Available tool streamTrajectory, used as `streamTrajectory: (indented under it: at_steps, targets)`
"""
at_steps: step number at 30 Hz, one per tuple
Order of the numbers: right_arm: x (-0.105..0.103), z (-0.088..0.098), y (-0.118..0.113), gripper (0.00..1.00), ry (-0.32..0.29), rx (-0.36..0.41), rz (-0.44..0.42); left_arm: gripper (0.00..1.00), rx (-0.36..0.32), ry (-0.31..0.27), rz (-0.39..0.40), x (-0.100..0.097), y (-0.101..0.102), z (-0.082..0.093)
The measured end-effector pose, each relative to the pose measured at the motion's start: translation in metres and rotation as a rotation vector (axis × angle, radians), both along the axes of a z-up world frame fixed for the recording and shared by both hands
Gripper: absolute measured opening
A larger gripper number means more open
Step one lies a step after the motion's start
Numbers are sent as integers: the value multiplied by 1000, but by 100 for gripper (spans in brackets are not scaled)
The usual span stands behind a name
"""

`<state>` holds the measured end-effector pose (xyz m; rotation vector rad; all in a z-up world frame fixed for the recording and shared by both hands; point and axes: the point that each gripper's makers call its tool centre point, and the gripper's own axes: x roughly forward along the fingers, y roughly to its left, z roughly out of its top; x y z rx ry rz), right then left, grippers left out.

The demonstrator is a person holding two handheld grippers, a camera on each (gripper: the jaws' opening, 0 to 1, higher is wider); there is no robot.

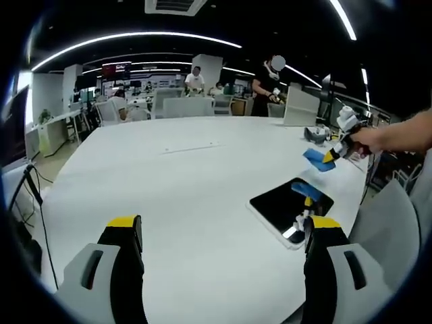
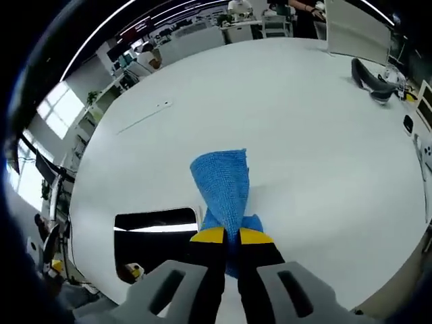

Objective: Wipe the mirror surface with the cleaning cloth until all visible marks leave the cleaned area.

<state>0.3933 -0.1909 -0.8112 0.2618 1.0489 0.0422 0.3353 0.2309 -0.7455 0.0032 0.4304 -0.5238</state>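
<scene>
A flat rectangular mirror (image 1: 291, 206) lies on the white table (image 1: 196, 182) at the right, its dark face reflecting the ceiling. My left gripper (image 1: 223, 233) hovers low over the table with its jaws wide apart and nothing between them; the mirror lies just beyond its right jaw. Above and beyond the mirror, a hand holds the right gripper (image 1: 332, 154) with the blue cleaning cloth (image 1: 314, 159) hanging from it. In the right gripper view my right gripper (image 2: 225, 235) is shut on the blue cloth (image 2: 223, 183), held in the air, with the mirror (image 2: 156, 239) lower left.
A pair of dark objects (image 2: 372, 84) lies on the far right of the table. A white board (image 2: 356, 30) stands at the far edge. Chairs (image 1: 391, 236) ring the table, and people stand at desks in the background (image 1: 196, 81).
</scene>
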Motion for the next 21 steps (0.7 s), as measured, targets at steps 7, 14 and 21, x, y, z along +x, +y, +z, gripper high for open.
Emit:
streamTrajectory:
  at_steps: [7,14,21]
  targets:
    - [11,-15,22,0,32,33,18,99,-4,14,6,-5,1,-5]
    - [17,-31,39,0,48,54,-3,99,-4,29,8,-7,3,-10]
    - [19,-42,53,1,36,17,33,99,-46,34,34,-4,3,-9]
